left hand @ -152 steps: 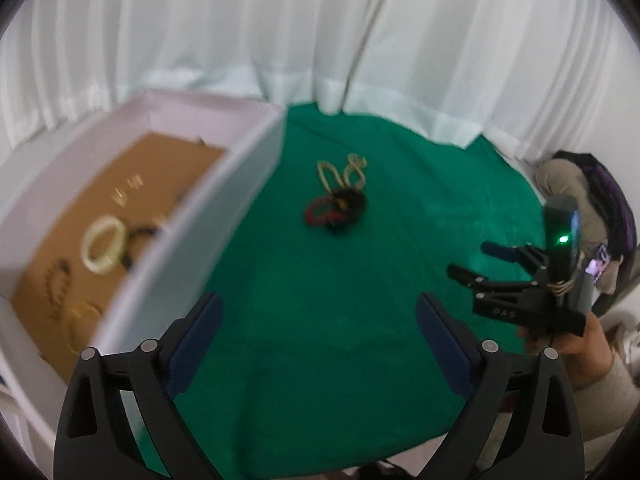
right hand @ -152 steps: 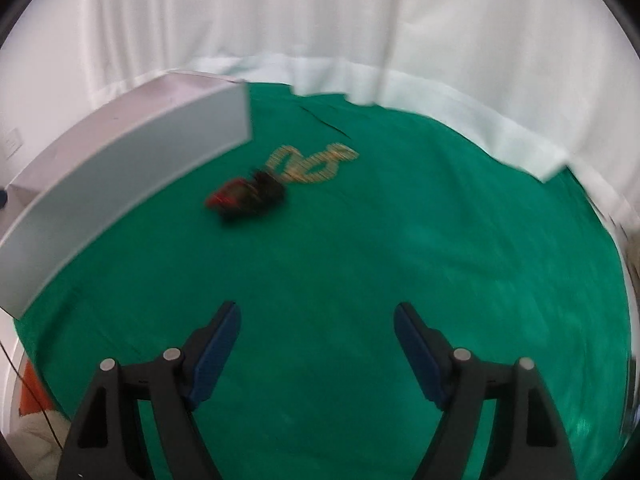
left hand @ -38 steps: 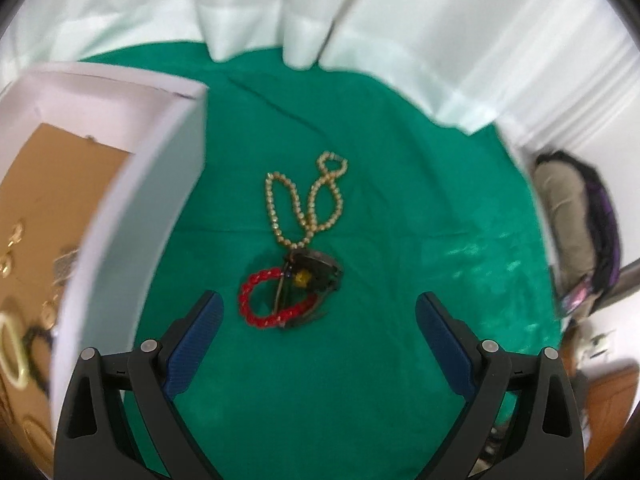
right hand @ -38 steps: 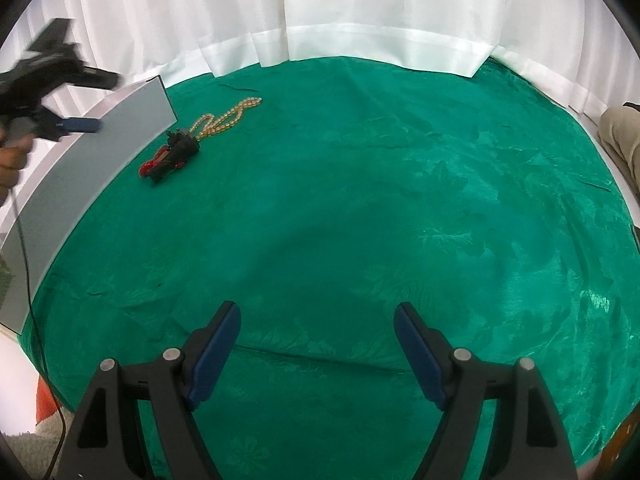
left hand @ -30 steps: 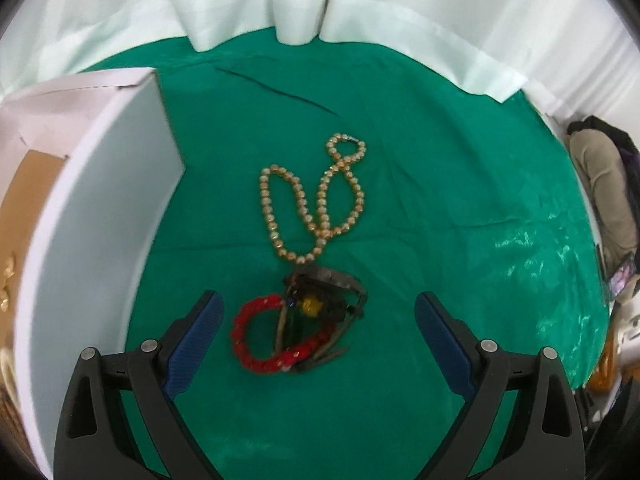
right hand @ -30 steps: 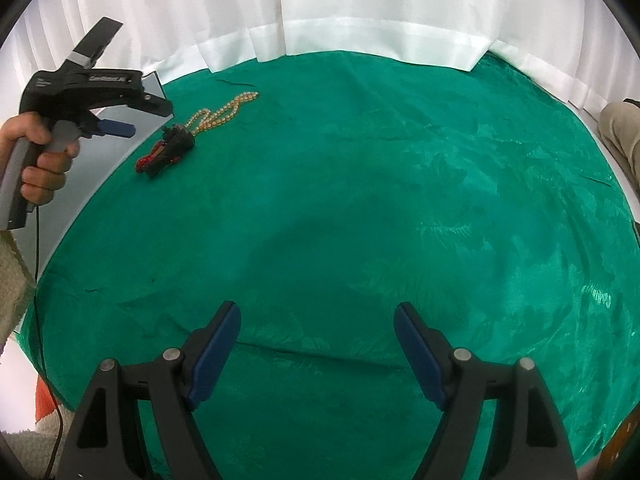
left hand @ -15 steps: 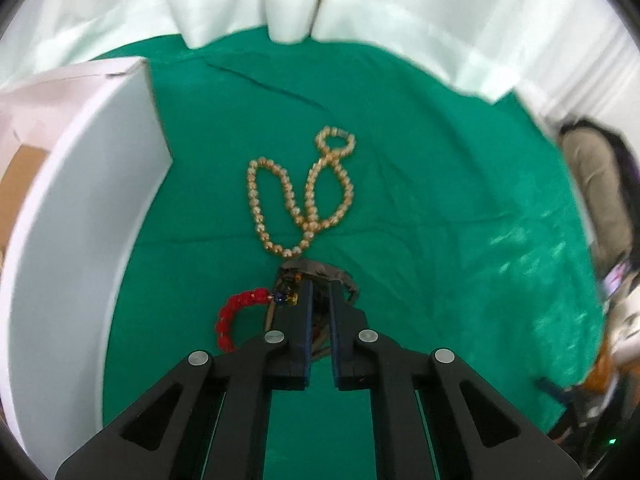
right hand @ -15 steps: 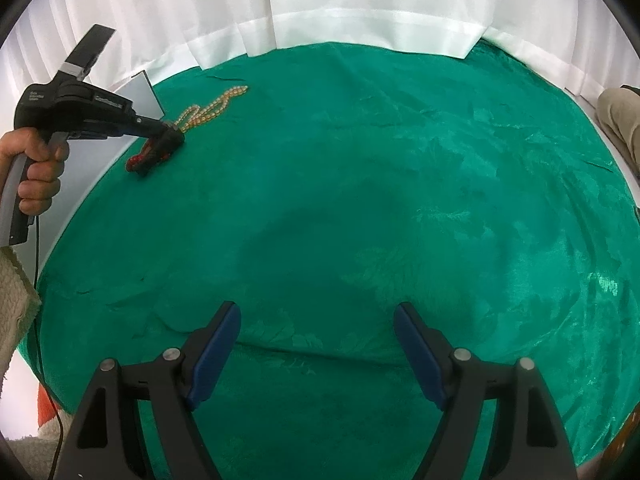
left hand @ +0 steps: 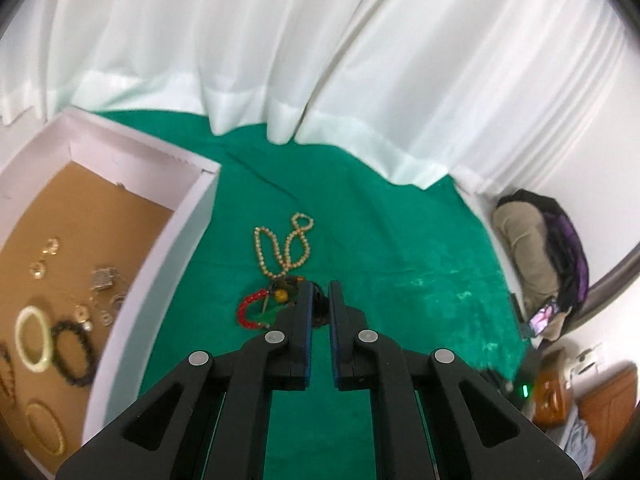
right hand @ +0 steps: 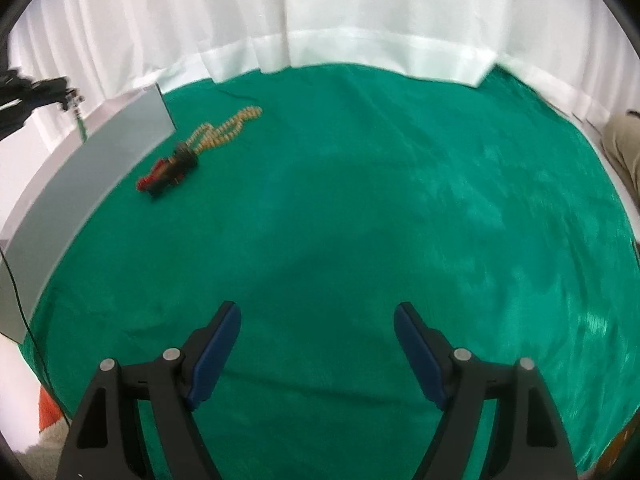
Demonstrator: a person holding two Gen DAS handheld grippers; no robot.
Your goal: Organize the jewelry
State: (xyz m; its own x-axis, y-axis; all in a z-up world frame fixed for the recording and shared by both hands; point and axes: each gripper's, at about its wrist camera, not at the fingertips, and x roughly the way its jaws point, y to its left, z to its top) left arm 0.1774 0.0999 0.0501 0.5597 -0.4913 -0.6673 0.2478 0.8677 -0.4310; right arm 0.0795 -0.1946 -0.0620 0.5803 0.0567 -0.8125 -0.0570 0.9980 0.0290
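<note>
Jewelry left to sort lies in a small heap (left hand: 286, 294) on the green cloth (left hand: 400, 260), just below the middle of the left wrist view: a red bead bracelet (left hand: 246, 312) tangled with dark pieces and an amber bead, and a pale bead necklace (left hand: 280, 248) looping away from it toward 12 o'clock. At 9 o'clock from the heap stands a white box (left hand: 188, 232) with a brown floor, holding a pale bangle (left hand: 34, 338), a black bead bracelet (left hand: 74, 352) and small gold pieces. The left gripper (left hand: 319, 288) has its tongs drawn together, tips above the heap's right edge. In the right wrist view it shows at 10 o'clock over the box, pinching a small glinting piece (right hand: 74, 100) with a green strand hanging from it; what the piece is cannot be told. The right gripper (right hand: 318, 320) hangs at 6 o'clock over bare cloth, tongs wide apart, well away from the heap. A white curtain (left hand: 280, 40) closes the far side.
</note>
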